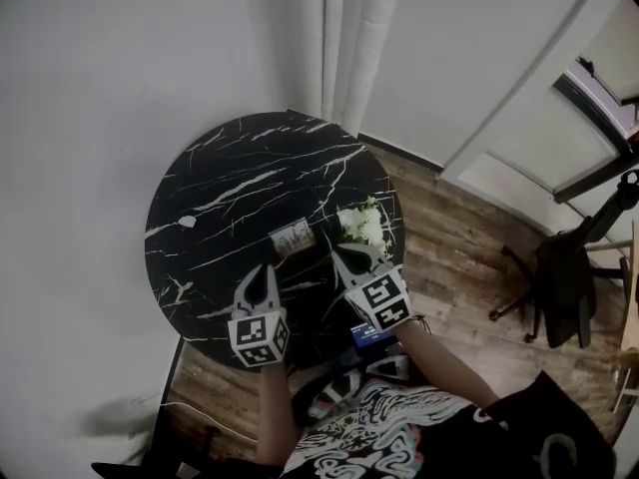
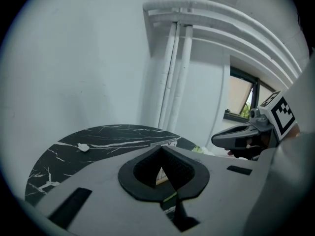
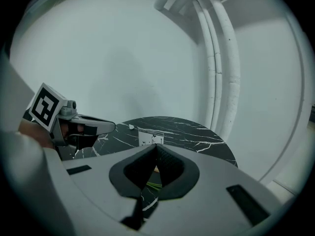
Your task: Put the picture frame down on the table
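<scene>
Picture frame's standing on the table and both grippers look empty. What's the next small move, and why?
Probably open the left gripper and ease it toward the small upright picture frame on the round black marble table: its jaws are shut on nothing, aimed at the frame but short of it.

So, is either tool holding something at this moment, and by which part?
Nothing is held. The left tool and the right tool are both shut on nothing; the picture frame sits ungripped on the table.
</scene>
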Available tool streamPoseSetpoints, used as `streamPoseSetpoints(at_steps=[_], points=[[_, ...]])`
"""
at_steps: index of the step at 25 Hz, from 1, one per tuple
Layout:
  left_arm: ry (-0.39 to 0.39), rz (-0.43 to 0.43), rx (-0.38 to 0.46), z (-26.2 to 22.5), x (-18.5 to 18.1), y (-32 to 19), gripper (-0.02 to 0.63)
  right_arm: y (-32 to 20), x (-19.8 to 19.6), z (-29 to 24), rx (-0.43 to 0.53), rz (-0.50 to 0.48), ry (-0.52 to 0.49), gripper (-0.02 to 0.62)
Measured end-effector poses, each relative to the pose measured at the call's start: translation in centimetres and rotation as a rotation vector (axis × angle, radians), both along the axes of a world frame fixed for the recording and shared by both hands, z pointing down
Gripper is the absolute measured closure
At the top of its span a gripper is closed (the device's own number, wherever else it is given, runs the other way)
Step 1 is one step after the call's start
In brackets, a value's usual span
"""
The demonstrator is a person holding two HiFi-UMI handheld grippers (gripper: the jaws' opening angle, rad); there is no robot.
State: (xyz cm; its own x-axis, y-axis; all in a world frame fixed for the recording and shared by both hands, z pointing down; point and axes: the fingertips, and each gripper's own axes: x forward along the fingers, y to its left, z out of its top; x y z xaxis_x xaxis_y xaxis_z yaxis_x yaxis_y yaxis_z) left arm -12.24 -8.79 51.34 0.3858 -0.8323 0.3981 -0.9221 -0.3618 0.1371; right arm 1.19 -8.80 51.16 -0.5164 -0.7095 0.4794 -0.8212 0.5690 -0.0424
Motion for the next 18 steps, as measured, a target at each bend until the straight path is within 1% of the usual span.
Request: streamPoseSetpoints(at_steps=[6, 11, 18], points=[[0.011, 0.020, 0.007, -0.1, 0.6, -0.5, 0.591, -0.4, 0.1, -0.1, 0.007, 0.011, 0.001, 0.577], [0.020, 0.021, 0.002, -0.1, 0.6, -0.8, 0.591, -0.7, 0.3, 0.0, 0.003, 0.013, 0.004, 0.577], [0.003, 0.011, -0.007, 0.3, 0.1, -1.4, 0.591, -1.3, -0.2, 0.2, 0.000, 0.006, 0.002, 0.577]])
